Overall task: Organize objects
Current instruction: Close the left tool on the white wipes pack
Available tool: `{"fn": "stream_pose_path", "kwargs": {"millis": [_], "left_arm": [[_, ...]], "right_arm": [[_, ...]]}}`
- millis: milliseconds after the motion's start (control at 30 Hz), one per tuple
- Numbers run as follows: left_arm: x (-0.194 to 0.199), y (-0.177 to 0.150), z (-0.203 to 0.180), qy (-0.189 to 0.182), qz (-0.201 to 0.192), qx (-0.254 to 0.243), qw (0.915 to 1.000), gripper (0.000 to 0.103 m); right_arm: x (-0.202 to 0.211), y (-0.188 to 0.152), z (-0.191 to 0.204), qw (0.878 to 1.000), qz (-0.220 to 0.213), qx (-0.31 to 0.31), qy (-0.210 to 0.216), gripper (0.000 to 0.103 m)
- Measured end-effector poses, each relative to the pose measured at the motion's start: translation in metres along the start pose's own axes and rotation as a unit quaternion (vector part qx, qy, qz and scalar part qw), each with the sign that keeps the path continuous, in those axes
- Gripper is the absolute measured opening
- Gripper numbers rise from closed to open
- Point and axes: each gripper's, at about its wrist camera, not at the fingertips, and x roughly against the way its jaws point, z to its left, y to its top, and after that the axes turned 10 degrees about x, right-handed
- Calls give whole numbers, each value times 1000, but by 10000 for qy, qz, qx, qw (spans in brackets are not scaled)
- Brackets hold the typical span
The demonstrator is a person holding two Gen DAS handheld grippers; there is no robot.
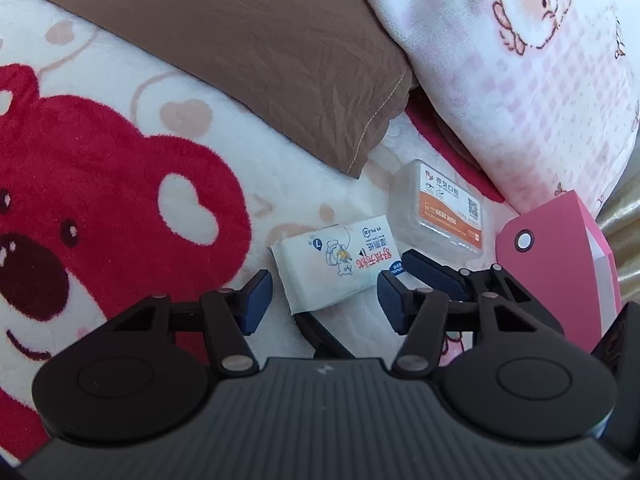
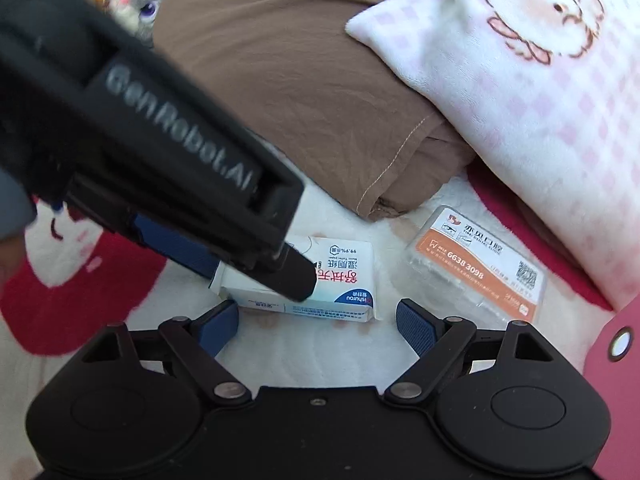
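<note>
Step in hand: grasping wet-wipe pack [image 1: 334, 266] on bear-print blanket [image 1: 120, 184]. Left gripper [image 1: 320, 292] straddles pack, jaws part-closed, pads apparently not yet pressing. Right gripper [image 2: 316, 320] open, empty, pack just ahead. Next likely: squeeze, lift. Beyond: clear floss box [image 1: 440, 208], pink box [image 1: 560, 264] beside.

A: Where do the two views look from?
B: Each sits behind its own tool, tilted down, close over the bed [image 1: 120, 92].
A: What do they share?
B: The wipes pack [image 1: 336, 268], plastic box [image 1: 444, 208], brown pillow [image 2: 280, 80], and pink pillow [image 2: 540, 100] beyond.
</note>
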Motion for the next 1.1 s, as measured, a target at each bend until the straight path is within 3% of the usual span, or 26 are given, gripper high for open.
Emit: {"fn": "stream_pose_path", "kwargs": {"millis": [167,333,433,500,633,933,1100], "left_arm": [[-1,-6,-4,33,-160,-199,9997,44],[6,-15,-4,-96,289,-192,9994,44],[1,-26,3,-224,651,207,9974,43],[2,-31,-4,-202,687,24,9974,43],[1,-38,-2,-472,979,292,9936,44],[4,-43,-2,-451,891,349,9944,44],[3,-38,3,-414,740,370,9957,44]], "right_arm": [[7,1,0,9999,15,-10,162,73],[24,-4,0,9987,265,-200,378,71],[39,-15,12,9985,402,5,374,76],[48,-21,18,9988,397,60,292,79],[55,-26,14,9974,532,-439,215,86],[49,-24,14,9956,670,-640,118,93],[47,-27,20,9960,605,-628,-168,103]]}}
